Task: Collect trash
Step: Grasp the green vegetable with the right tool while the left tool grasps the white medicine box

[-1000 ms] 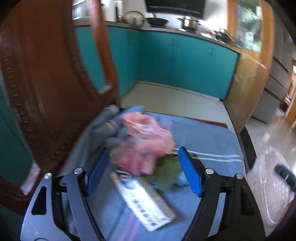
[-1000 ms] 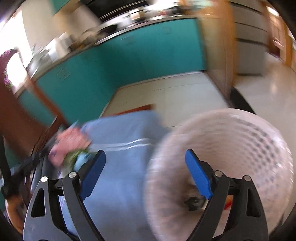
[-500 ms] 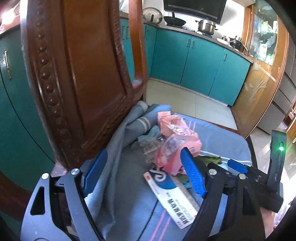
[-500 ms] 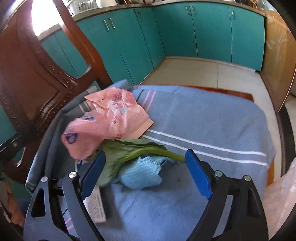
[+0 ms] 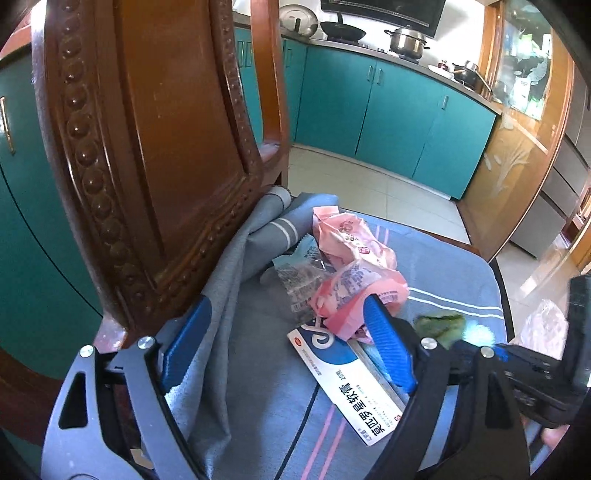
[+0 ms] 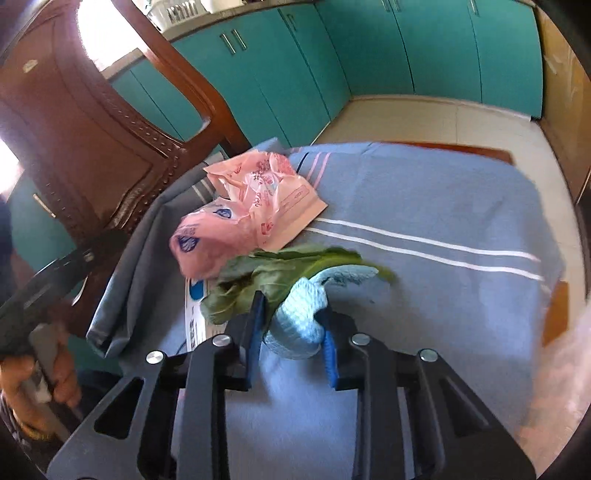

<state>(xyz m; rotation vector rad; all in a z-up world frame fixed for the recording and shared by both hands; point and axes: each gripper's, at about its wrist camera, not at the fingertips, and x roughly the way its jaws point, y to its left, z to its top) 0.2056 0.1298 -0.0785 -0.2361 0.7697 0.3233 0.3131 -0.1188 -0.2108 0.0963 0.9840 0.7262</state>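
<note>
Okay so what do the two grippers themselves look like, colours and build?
Both are alike: the left gripper and right gripper have dark grey to black angular frames with triangular cut-outs, silver round bolts at the pivots, and blue ribbed pads on the fingers. No cables or markings show on them. In the right wrist view a bare hand with a gold-coloured bracelet grips the other handle.

A home kitchen: teal cabinets [image 5: 391, 122] line the walls, with a steel pot [image 5: 406, 41] and wok [image 5: 341, 29] at top centre.
</note>
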